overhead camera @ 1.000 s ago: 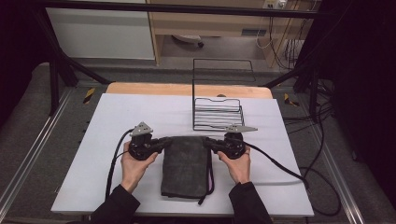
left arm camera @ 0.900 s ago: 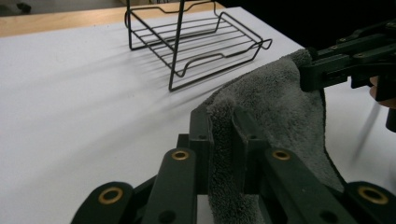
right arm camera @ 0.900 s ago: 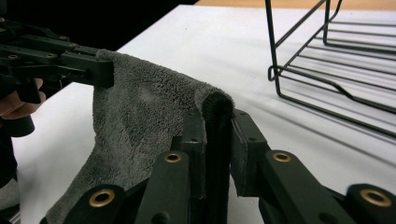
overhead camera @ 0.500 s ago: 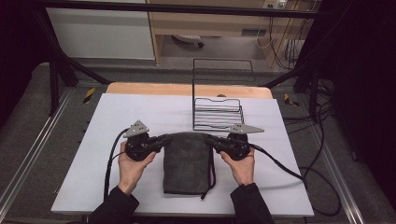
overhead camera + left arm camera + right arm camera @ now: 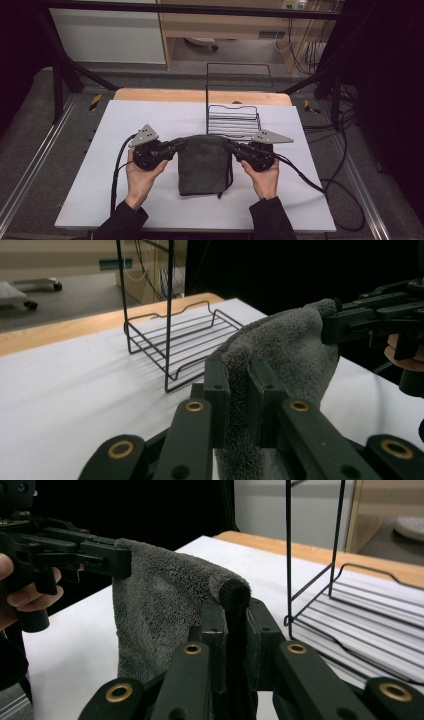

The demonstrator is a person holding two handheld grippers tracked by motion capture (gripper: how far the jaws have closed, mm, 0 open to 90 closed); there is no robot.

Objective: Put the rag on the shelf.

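A dark grey towel (image 5: 203, 164) hangs between the two tools above the white table (image 5: 100, 190), its top edge stretched across from one to the other and its lower part draping down toward the table near the person's side. The left tool (image 5: 176, 144) is clamped on the towel's left top corner, and in the left gripper view (image 5: 235, 390) the cloth is pinched tight between the two black jaws. The right tool (image 5: 231, 145) is clamped on the right top corner, the fabric bunched between its jaws in the right gripper view (image 5: 234, 625). A black wire rack (image 5: 234, 120) stands on the table just beyond the towel, toward the far edge. Black cables (image 5: 305, 176) trail from both tools.
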